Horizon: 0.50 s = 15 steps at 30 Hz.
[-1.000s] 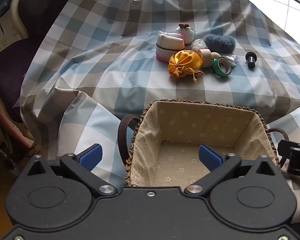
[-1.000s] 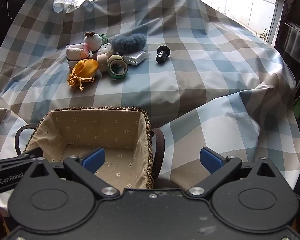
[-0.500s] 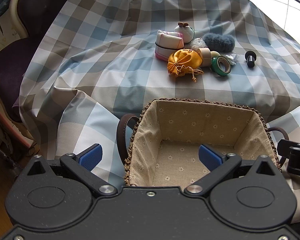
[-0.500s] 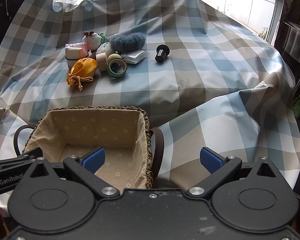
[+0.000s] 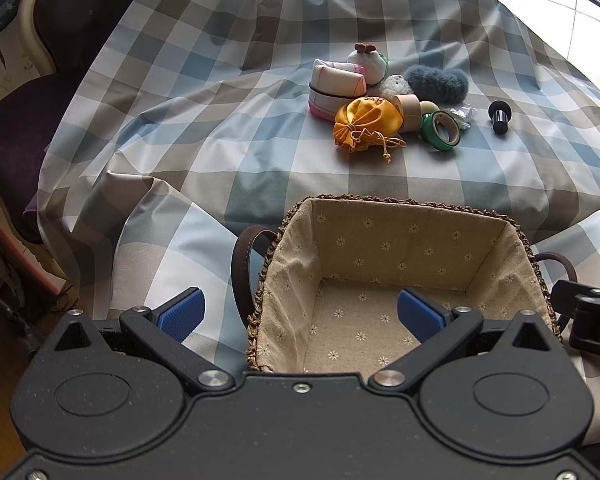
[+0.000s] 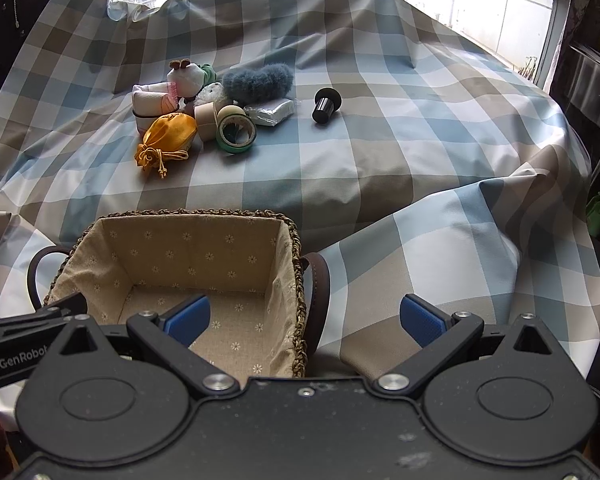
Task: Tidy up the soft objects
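A fabric-lined wicker basket [image 5: 412, 206] [image 6: 188, 213] stands empty at the near edge of the checked tablecloth. Farther back lies a cluster: an orange drawstring pouch [image 5: 366, 124] [image 6: 169, 134], a folded white and pink cloth bundle [image 5: 336, 84] [image 6: 150, 100], a small plush toy [image 5: 368, 60] [image 6: 188, 74], a white fluffy ball [image 5: 392, 86] and a grey-blue fuzzy piece [image 5: 438, 84] [image 6: 258, 80]. My left gripper [image 5: 300, 314] is open over the basket's left side. My right gripper [image 6: 304, 318] is open over the basket's right rim. Neither holds anything.
Among the soft things lie a green tape roll [image 5: 440, 130] [image 6: 236, 134], a beige tape roll [image 5: 406, 110], a silvery packet [image 6: 270, 112] and a black knob [image 5: 499, 116] [image 6: 326, 106]. A dark chair [image 5: 40, 92] stands at the left. The cloth bulges up right of the basket [image 6: 420, 264].
Both views have shifted slightly forward and down, so the cluster sits a little higher and the basket nearer. Both grippers have stayed open and empty.
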Each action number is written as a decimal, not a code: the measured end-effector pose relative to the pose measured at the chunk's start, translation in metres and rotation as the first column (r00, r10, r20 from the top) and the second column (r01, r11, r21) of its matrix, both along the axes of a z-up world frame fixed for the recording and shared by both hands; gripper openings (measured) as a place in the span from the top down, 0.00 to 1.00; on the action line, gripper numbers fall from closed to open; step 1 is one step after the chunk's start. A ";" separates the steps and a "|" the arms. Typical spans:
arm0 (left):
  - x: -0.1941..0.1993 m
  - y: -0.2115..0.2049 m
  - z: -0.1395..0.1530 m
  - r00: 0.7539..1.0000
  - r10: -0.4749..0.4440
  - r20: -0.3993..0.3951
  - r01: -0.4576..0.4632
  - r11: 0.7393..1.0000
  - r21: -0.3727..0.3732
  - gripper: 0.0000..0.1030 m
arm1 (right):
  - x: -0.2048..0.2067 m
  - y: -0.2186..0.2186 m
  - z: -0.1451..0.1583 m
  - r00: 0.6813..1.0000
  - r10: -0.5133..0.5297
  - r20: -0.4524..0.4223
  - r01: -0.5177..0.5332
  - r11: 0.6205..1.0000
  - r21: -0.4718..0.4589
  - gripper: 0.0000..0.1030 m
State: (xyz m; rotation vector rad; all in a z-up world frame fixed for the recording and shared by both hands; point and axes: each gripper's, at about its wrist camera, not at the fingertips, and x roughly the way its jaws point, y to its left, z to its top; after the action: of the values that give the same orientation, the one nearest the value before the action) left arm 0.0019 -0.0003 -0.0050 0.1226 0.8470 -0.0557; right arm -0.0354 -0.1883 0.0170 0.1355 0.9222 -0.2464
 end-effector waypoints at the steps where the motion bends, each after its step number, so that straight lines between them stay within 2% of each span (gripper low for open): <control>1: 0.000 0.000 0.000 1.000 0.000 0.000 0.000 1.000 0.000 0.03 | 0.000 0.000 0.000 1.000 0.001 -0.001 -0.001 1.000 0.000 0.01; 15: -0.003 -0.001 -0.002 1.000 -0.001 -0.002 0.001 1.000 -0.008 0.03 | 0.001 0.001 -0.001 1.000 0.006 -0.005 -0.006 1.000 -0.002 0.01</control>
State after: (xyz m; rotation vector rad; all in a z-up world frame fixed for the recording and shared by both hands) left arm -0.0009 -0.0011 -0.0071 0.1154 0.8485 -0.0604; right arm -0.0348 -0.1873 0.0161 0.1301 0.9272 -0.2418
